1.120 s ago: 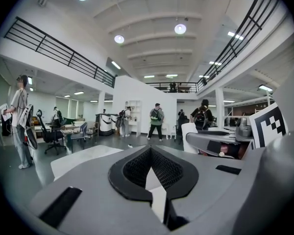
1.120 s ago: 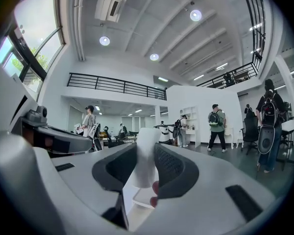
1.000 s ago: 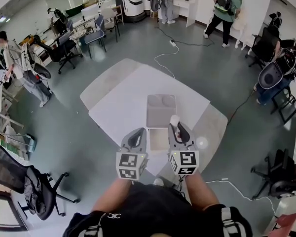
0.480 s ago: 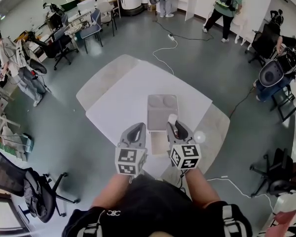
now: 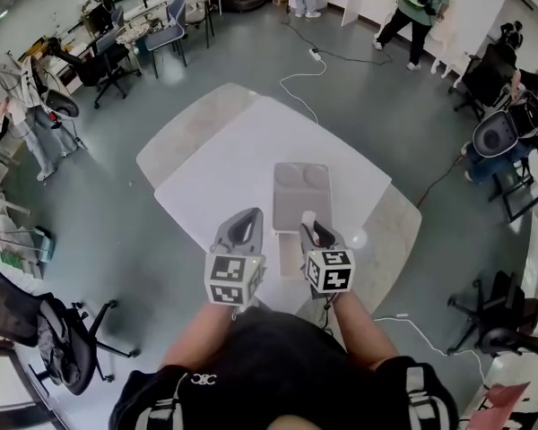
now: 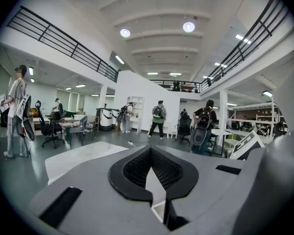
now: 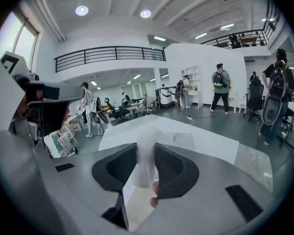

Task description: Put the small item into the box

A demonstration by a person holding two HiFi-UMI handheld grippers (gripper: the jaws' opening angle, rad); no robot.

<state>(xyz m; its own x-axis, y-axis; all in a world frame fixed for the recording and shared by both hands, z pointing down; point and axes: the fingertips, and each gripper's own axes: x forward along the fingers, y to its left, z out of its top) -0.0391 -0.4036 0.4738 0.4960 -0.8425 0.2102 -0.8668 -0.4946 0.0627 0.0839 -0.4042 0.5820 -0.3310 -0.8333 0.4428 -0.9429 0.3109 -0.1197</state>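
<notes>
Pinching a white item (image 5: 308, 216), R gripper (image 5: 312, 227) hovers over the box (image 5: 289, 251); L gripper (image 5: 242, 233) pressed together, empty.

No word, number or brand name can be read anywhere. The marker cube (image 5: 228, 281) on the left gripper (image 5: 243, 217) and the marker cube (image 5: 331, 271) on the right gripper (image 5: 311, 226) carry square black-and-white patterns, which are codes and not letters. The person's dark shirt (image 5: 278, 365) has a small white emblem (image 5: 203, 379) on the chest, too small to make out. In the left gripper view a white board (image 6: 246, 145) beyond the desk's right edge shows bold black shapes, cut off and unreadable.
</notes>
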